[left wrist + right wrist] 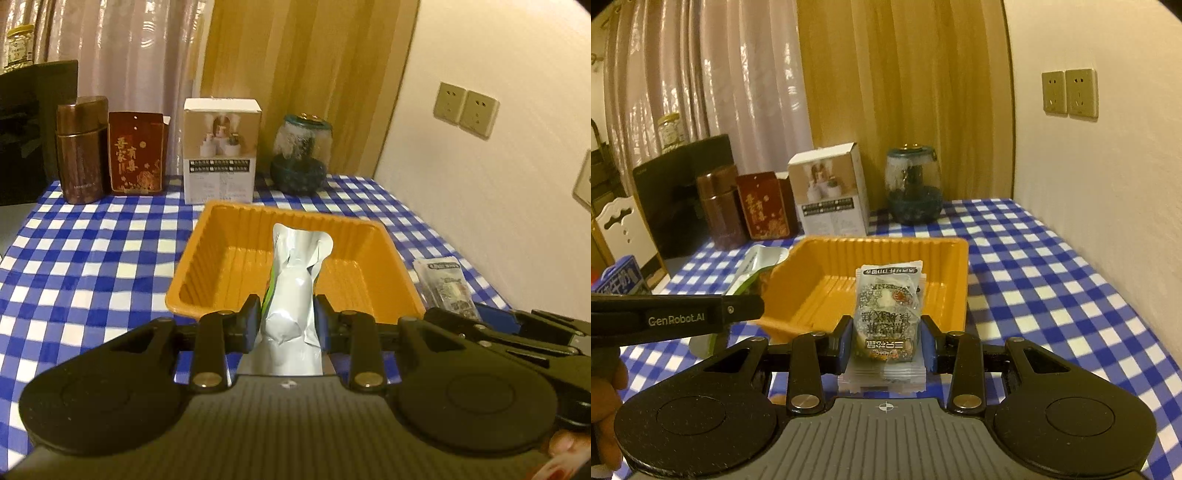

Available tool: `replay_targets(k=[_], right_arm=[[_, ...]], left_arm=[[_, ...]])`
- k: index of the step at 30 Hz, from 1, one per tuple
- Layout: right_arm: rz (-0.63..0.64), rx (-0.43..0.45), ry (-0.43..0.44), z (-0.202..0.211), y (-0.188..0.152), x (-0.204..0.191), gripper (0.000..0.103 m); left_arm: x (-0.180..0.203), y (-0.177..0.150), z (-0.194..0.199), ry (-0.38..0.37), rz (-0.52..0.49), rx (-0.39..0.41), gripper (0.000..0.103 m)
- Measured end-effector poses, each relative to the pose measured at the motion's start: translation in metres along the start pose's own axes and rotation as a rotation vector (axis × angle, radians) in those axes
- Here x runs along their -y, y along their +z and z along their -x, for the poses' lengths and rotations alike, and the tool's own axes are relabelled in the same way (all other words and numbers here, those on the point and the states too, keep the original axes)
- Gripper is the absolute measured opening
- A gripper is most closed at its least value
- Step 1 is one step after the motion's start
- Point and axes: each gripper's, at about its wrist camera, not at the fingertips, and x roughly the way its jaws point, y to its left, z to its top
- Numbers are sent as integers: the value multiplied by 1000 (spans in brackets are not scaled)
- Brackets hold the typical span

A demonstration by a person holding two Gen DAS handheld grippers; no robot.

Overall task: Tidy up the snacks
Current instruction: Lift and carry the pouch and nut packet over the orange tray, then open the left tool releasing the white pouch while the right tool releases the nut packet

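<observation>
Now I am holding my left claw [287,320] clamped on a silver foil snack pouch [295,280] and my right claw [886,341] on a clear printed snack packet [889,306], both pointing lengthwise over the ribbed orange plastic tray [827,291] just ahead on the desk.

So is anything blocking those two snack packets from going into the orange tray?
Nothing visible does. The left gripper holds the silver pouch and the right gripper the clear printed snack packet, both at the near rim of the orange tray, whose inside looks empty.
</observation>
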Motion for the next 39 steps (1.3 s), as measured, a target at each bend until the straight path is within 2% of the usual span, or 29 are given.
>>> replay_targets(k=[7,17,29,39], right_arm=[[-12,29,-2,-25,22,6,38],[-52,13,-8,-70,40,19,38],[-108,-53,-8,-116,43,29,38],[-120,-77,-18,-123,37,32,38]], left_arm=[[-7,21,-24,13,13,25,28],[-12,38,-62,1,30,16,28],[-20,39,-101,-11,63,-27,28],[-22,39,-112,-24,74,-24,28]])
